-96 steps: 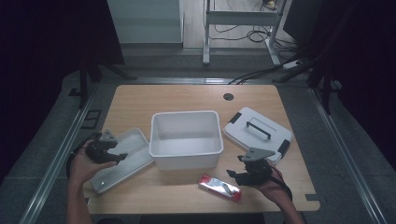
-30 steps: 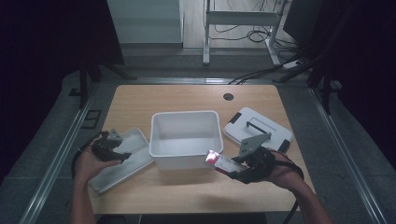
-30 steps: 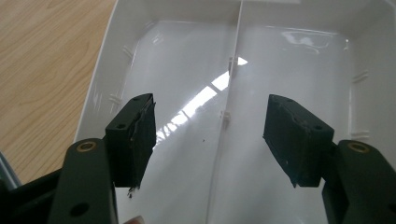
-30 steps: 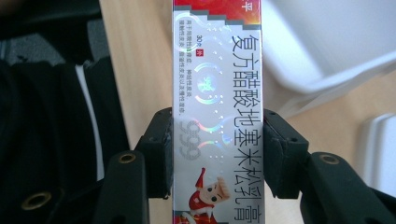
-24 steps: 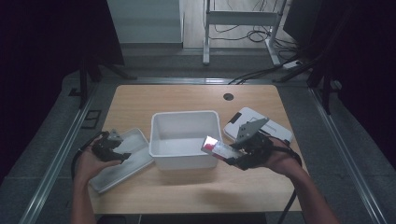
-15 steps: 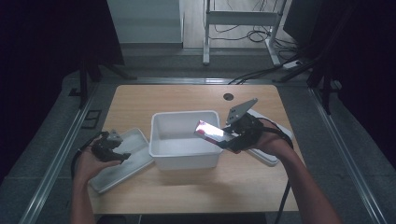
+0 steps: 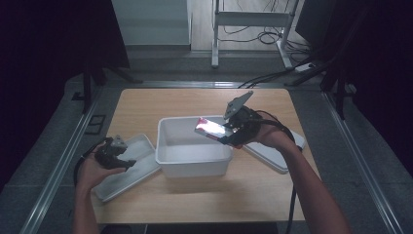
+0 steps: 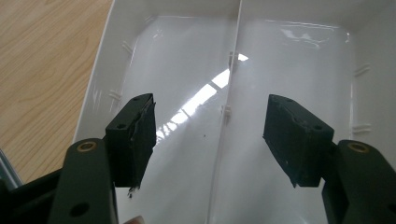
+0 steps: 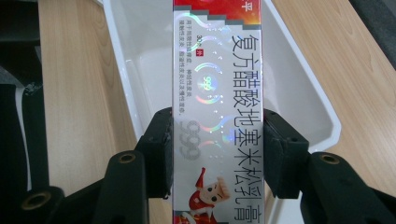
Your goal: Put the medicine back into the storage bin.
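Observation:
My right gripper (image 7: 229,131) (image 9: 217,149) is shut on a long silver and red carton (image 7: 210,128) (image 9: 217,93) with printed characters. It holds the carton in the air over the right rear part of the deep white bin (image 7: 170,161) (image 9: 299,88). My left gripper (image 7: 114,153) (image 8: 210,135) is open with nothing between its black pads (image 8: 140,135). It hovers over a shallow white divided tray (image 7: 134,168) (image 8: 289,51) at the table's left front.
A white lid with a handle (image 7: 270,156) lies right of the bin, under my right forearm. A small dark round object (image 7: 237,100) sits at the table's back. The wooden tabletop (image 7: 204,200) is bare in front of the bin.
My right gripper took the carton from the table's front and carried it up and back, now over the bin. The left gripper has stayed over the tray.

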The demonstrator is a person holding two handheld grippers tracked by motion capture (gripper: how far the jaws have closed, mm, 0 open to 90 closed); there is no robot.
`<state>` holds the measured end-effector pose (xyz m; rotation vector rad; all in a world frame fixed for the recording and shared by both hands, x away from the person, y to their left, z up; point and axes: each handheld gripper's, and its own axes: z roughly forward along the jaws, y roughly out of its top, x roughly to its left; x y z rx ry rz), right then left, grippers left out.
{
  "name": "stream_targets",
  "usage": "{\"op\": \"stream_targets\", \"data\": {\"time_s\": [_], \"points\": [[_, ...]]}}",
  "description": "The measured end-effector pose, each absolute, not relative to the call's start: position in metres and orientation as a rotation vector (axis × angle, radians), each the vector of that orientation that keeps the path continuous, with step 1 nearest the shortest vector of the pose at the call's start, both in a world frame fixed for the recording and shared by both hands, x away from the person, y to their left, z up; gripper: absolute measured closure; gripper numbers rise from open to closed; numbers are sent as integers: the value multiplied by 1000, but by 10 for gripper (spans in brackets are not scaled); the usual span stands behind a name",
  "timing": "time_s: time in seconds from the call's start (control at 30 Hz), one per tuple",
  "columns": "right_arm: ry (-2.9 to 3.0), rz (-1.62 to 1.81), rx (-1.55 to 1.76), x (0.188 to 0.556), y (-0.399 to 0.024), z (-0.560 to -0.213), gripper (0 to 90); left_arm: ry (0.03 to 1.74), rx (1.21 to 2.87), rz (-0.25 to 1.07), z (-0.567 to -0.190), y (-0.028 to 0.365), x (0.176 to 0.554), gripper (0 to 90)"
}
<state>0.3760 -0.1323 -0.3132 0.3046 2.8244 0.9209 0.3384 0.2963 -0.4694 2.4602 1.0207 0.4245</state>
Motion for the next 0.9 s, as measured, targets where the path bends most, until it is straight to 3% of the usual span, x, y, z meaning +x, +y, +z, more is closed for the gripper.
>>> {"op": "stream_targets", "data": {"time_s": [0.9], "points": [[2912, 767, 168, 407, -93, -332, 509, 1002, 2479, 412, -471, 292, 340, 347]]}}
